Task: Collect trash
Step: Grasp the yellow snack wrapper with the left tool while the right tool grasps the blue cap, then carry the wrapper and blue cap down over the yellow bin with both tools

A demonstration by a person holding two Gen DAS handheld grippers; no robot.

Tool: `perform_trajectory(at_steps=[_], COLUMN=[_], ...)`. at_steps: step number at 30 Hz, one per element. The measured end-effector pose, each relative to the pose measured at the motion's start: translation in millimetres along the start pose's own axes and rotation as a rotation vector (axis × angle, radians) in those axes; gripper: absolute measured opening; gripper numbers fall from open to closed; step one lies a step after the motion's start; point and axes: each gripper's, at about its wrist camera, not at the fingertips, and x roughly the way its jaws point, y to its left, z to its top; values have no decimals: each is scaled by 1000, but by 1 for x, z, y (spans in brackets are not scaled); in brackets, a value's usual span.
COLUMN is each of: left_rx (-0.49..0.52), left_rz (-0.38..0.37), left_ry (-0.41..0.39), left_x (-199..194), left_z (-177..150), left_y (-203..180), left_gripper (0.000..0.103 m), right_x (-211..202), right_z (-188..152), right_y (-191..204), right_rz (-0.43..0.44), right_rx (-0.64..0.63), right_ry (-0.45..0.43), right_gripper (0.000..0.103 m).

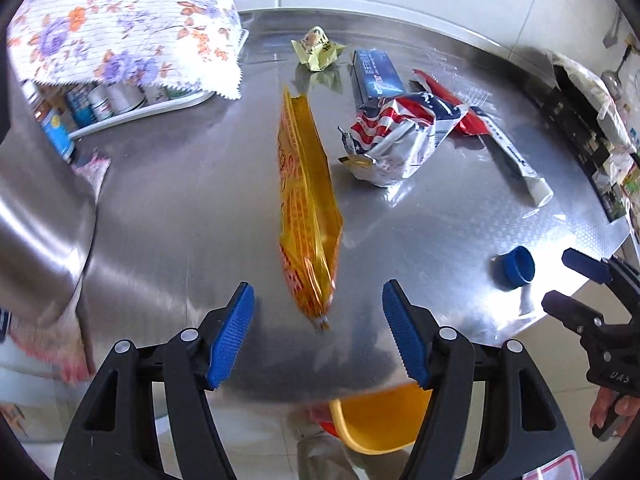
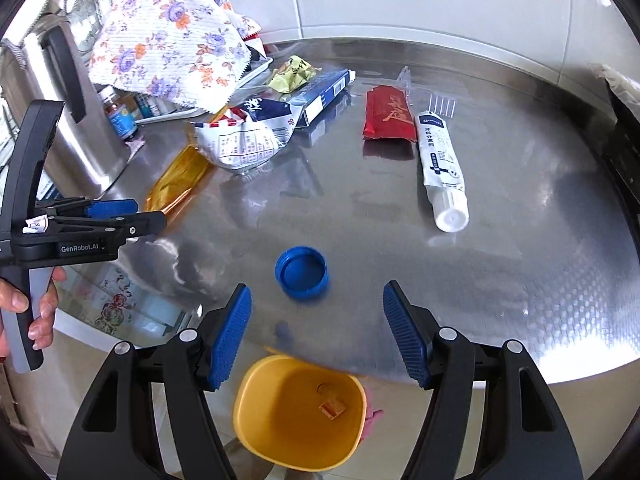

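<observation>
Trash lies on a round steel table (image 1: 180, 208): a long orange wrapper (image 1: 306, 208), a crumpled flag-print bag (image 1: 400, 140), a blue box (image 1: 378, 74), a yellow wrapper (image 1: 318, 48), a red packet (image 2: 386, 114), a white tube (image 2: 442, 164) and a blue bottle cap (image 2: 302, 272). My left gripper (image 1: 318, 332) is open, empty, with the orange wrapper's near end between its fingers. My right gripper (image 2: 316, 332) is open, empty, just short of the cap. A yellow bin (image 2: 298, 412) stands below the table edge with a small scrap inside.
A floral cloth (image 2: 168, 36) covers a tray of bottles (image 1: 104, 104) at the back left. A steel kettle (image 2: 68, 112) stands at the left. Dark clutter (image 1: 580, 128) lines the right edge. White tiled wall behind.
</observation>
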Motion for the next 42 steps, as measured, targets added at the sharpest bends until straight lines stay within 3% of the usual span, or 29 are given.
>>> perform_trajectory(at_steps=[9, 13, 16, 24, 26, 42], left_rx=[79, 128, 151, 142, 121, 18], left_rz=[8, 35, 29, -1, -9, 61], left_ry=[3, -10, -21, -25, -24, -76], left_x=[17, 22, 23, 24, 24, -11], left_z=[17, 23, 27, 31, 32, 22], left_y=[3, -1, -5, -7, -4, -14], left_gripper=[64, 58, 47, 18, 6, 3], right_x=[26, 30, 32, 33, 32, 8], right_z=[7, 10, 12, 15, 16, 19], right_y=[16, 19, 22, 19, 18, 9], right_rz=[-69, -78, -73, -45, -30, 60], right_rx=[-41, -50, -56, -33, -25, -75], right_ry=[8, -3, -7, 5, 5, -35], right_gripper=[53, 43, 33, 32, 32, 32])
